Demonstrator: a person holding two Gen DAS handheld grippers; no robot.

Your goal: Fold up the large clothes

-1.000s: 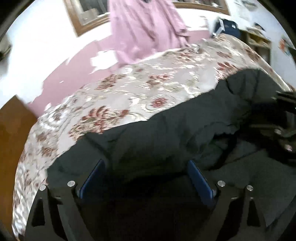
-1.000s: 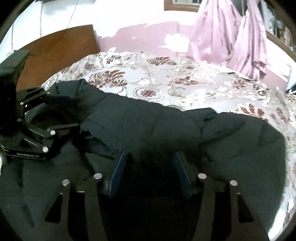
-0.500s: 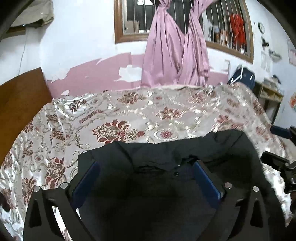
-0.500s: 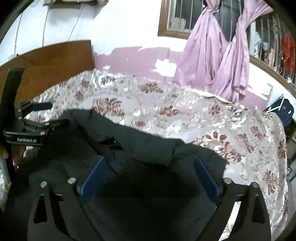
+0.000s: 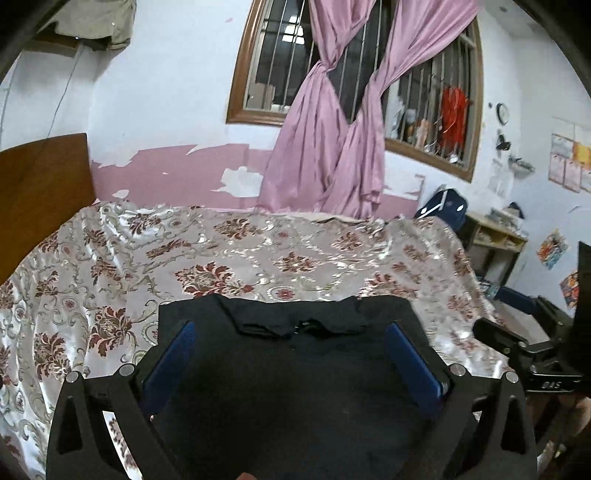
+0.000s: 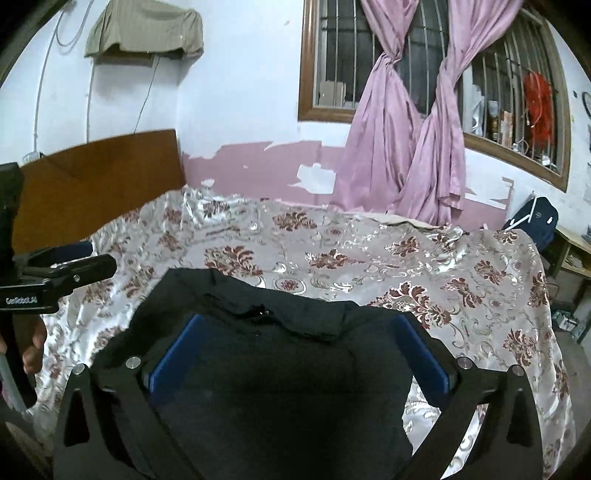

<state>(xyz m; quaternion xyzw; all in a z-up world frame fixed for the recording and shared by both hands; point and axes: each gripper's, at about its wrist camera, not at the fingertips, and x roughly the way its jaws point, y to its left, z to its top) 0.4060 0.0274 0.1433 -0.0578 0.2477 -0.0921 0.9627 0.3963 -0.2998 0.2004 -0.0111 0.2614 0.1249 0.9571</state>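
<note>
On the bed (image 5: pixel 110 258), floral satin bedspread (image 6: pixel 369 258), cream with dark red motifs, wrinkled, covering the whole surface out to the far wall. Black jacket (image 5: pixel 295 369) flat on the near part of the spread, collar (image 5: pixel 295 325) toward the far side, zip at centre. Lower part of the jacket hidden behind the tool frames in both views.

Left gripper (image 5: pixel 291 350): jaws spread wide, blue pads (image 5: pixel 170 354) apart over the jacket, nothing pinched between them. Just been opening the last bit. Also visible at the left edge of the right wrist view (image 6: pixel 55 273), bare hand (image 6: pixel 35 347) on its handle.

Right gripper (image 6: pixel 299 343): jaws spread wide too, just been opening, blue pads (image 6: pixel 424 350) either side of the jacket's upper body, no fabric clamped. Seen again at the right edge of the left wrist view (image 5: pixel 535 350).

Room, far side: wooden headboard (image 6: pixel 103 181) at far left. Wall white above, pink below, paint peeling in patches (image 5: pixel 240 181). Barred window with brown wooden frame (image 6: pixel 306 74), two pink curtains (image 6: pixel 406 129) knotted mid-height, hanging down to the bed edge. Red item (image 6: pixel 535 99) behind the bars at right. Cloth-draped shelf (image 6: pixel 144 33) high on the left wall, cables running down from it. Dark blue bag (image 6: pixel 535 221) and low wooden shelf unit (image 5: pixel 491 251) at far right, papers (image 5: pixel 569 166) pinned to the right wall.
</note>
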